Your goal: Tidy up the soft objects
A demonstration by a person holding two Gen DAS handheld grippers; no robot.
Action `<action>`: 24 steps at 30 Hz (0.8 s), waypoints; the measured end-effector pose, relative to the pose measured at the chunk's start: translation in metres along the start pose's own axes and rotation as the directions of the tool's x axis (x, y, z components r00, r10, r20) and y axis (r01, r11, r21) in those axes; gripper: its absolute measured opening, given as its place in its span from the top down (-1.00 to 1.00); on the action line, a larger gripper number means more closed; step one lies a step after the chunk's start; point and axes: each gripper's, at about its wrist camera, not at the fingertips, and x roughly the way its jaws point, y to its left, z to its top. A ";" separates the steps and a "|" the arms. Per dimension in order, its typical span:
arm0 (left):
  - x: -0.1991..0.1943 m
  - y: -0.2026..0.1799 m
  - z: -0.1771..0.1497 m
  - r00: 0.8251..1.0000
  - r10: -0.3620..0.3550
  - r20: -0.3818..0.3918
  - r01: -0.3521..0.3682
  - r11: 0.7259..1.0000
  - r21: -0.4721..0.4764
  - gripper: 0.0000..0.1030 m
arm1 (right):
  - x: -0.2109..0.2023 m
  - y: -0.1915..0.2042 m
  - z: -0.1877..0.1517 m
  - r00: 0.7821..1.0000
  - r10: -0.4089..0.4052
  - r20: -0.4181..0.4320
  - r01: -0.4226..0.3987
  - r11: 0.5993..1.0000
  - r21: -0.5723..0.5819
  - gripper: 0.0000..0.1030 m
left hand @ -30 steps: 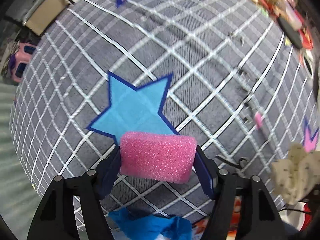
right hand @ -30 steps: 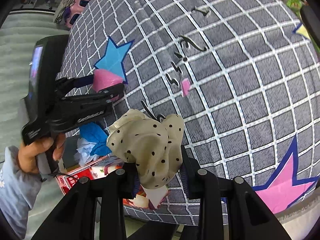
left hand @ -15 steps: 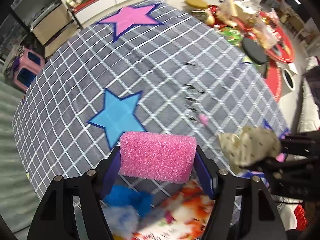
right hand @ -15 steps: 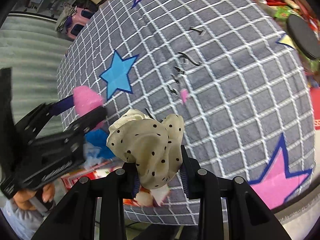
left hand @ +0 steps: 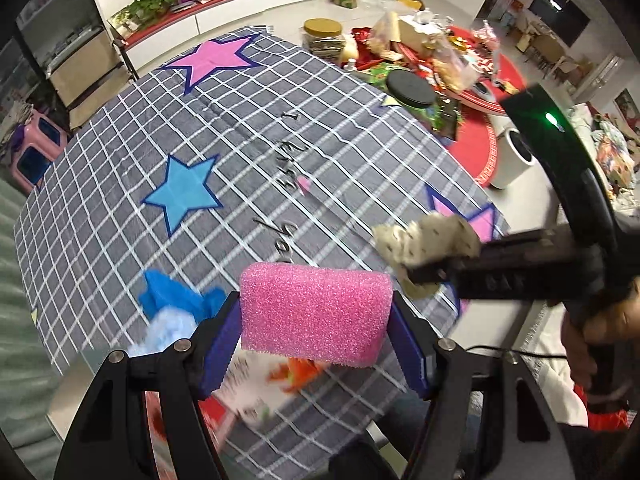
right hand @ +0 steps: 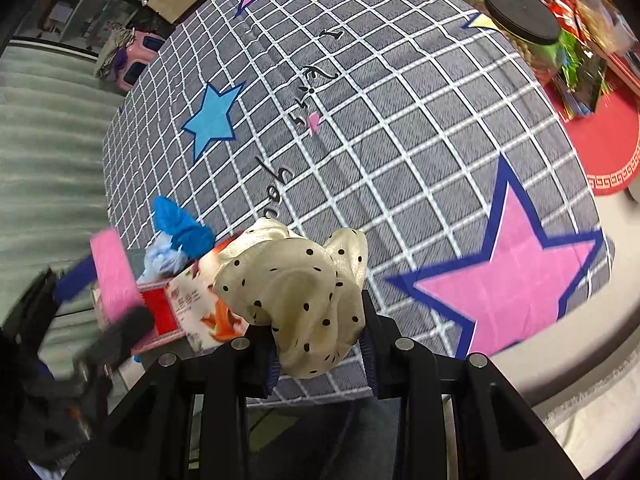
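My left gripper (left hand: 316,344) is shut on a pink foam sponge (left hand: 316,314) and holds it above the near edge of the table. The sponge also shows blurred at the left of the right wrist view (right hand: 114,276). My right gripper (right hand: 320,354) is shut on a cream polka-dot scrunchie (right hand: 300,300), which also shows in the left wrist view (left hand: 428,240), held above the table's near right side. A blue and pale-blue soft cloth (left hand: 176,308) lies at the near left edge beside a printed box (right hand: 196,300).
The table wears a grey checked cloth (left hand: 320,128) with a blue star (left hand: 182,194) and pink stars (right hand: 508,276). A small pink scrap (left hand: 303,185) lies mid-table. A black-lidded jar (left hand: 412,90) and cluttered goods stand beyond the far right edge.
Both grippers have risen and pulled back from the table, so more of it shows. Each still holds its object. The blue cloth and printed box now show below the left gripper.
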 end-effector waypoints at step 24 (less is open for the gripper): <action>-0.072 0.027 -0.145 0.997 0.019 0.076 -0.014 0.998 -0.066 -0.42 | 0.031 0.111 -0.104 0.995 -0.023 -0.094 -0.003 0.963 -0.268 0.33</action>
